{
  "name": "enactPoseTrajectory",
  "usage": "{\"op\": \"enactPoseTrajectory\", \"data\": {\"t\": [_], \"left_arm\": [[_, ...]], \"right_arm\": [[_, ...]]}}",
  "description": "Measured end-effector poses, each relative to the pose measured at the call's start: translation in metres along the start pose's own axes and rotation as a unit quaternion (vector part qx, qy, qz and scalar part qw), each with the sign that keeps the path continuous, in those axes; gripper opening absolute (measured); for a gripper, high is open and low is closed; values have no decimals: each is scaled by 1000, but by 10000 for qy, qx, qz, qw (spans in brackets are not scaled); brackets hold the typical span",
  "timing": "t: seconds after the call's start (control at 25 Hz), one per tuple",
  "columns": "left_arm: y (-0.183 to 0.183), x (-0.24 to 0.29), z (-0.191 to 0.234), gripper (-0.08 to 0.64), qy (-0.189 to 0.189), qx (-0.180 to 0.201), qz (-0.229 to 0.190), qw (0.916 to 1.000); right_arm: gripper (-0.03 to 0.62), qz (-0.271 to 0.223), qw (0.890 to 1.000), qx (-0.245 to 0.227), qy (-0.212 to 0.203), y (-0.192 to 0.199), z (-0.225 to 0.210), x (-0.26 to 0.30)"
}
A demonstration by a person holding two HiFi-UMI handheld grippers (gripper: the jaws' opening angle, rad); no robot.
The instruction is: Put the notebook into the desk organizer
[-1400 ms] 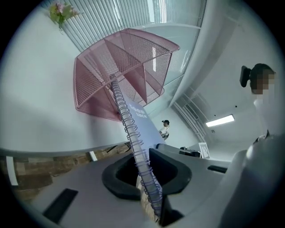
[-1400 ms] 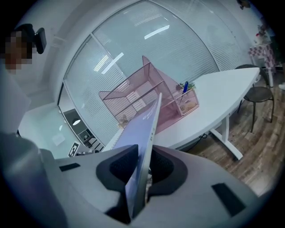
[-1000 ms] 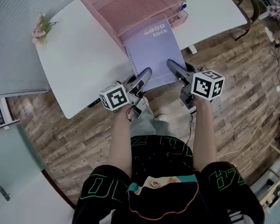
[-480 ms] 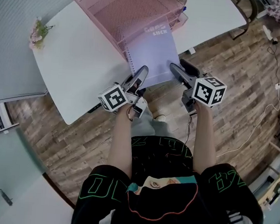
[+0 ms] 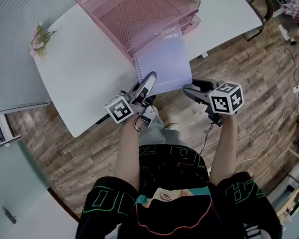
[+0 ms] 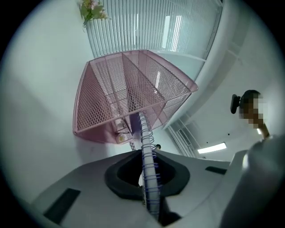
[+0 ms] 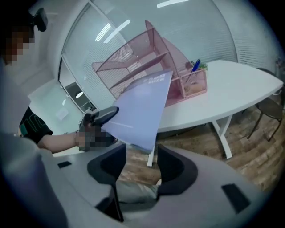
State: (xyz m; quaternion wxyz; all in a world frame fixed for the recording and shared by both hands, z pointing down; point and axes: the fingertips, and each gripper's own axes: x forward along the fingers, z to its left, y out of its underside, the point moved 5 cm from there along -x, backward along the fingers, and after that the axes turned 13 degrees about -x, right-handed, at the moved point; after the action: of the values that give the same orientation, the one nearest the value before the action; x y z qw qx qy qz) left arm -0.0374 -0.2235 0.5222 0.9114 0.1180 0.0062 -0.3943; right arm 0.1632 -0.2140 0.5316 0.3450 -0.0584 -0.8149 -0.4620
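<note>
- Two grippers are in view: the left gripper (image 5: 148, 82) has its fingers narrowed onto the spiral edge of the lilac notebook (image 5: 163, 61).
- The notebook tilts, its far end inside the pink mesh desk organizer (image 5: 128, 11) on the white tabletop (image 5: 81, 70).
- The right gripper (image 5: 192, 90) has its fingers spread wide and empty, just beside the notebook's near corner.
</note>
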Motion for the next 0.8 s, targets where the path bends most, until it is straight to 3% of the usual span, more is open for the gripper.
{"op": "enactPoseTrajectory", "data": {"t": [0.12, 0.2, 0.36, 0.52, 0.64, 0.8], "left_arm": [[-5, 2, 4, 26, 178, -142, -99, 9997], [-3, 6, 5, 26, 289, -382, -272, 9985], [-3, 11, 10, 26, 306, -659, -530, 9959], [-8, 18, 10, 37, 189, -813, -606, 9947], [-12, 21, 11, 70, -122, -477, -417, 9979], [-25, 17, 5, 175, -371, 254, -78, 9990]], "right_arm": [[206, 525, 9944, -356, -843, 10, 22, 12], [193, 526, 9905, -696, -1060, 7, 37, 22], [30, -10, 9968, -678, -418, -18, 29, 33], [20, -219, 9970, -736, -36, -31, 20, 31], [18, -400, 9964, -712, 231, -43, 13, 32], [18, -536, 9940, -831, 469, -63, 9, 36]]}}
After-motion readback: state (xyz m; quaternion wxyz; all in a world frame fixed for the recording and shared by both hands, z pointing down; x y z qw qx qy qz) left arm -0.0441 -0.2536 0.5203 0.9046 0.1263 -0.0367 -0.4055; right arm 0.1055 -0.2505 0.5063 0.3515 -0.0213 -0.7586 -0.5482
